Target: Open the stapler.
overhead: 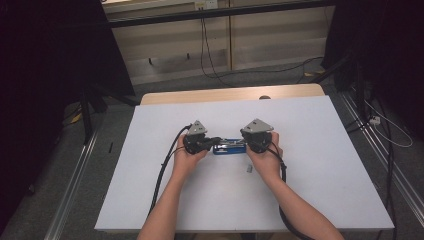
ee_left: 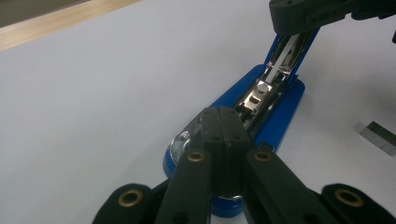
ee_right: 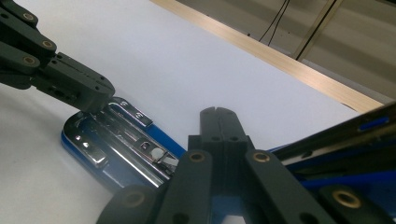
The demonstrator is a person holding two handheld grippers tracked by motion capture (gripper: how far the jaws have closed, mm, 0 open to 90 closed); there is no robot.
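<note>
The blue stapler (overhead: 229, 147) lies flat on the white table top (overhead: 310, 165), between the two grippers and in contact with both. It is opened out: its metal staple channel (ee_left: 261, 93) faces up, bright and exposed along the blue base.

The left gripper (overhead: 216, 140) has its jaws pressed together with nothing between them. In the left gripper view its closed tip (ee_left: 223, 122) rests on the near, rounded end of the stapler, directly over the metal plate.

The right gripper (overhead: 243, 142) also has its jaws pressed together, empty. In the right gripper view its closed tip (ee_right: 218, 122) sits over the stapler's channel, with the stapler's raised blue top arm (ee_right: 355, 140) running just beside it on that view's right. In the same view the left gripper (ee_right: 95, 100) bears down on the far end of the stapler (ee_right: 116, 144).

A small grey strip of staples (overhead: 248, 169) lies on the table just beside the right hand (overhead: 266, 162), apart from the stapler. The left hand (overhead: 187, 160) holds its gripper at the stapler's opposite end.
</note>
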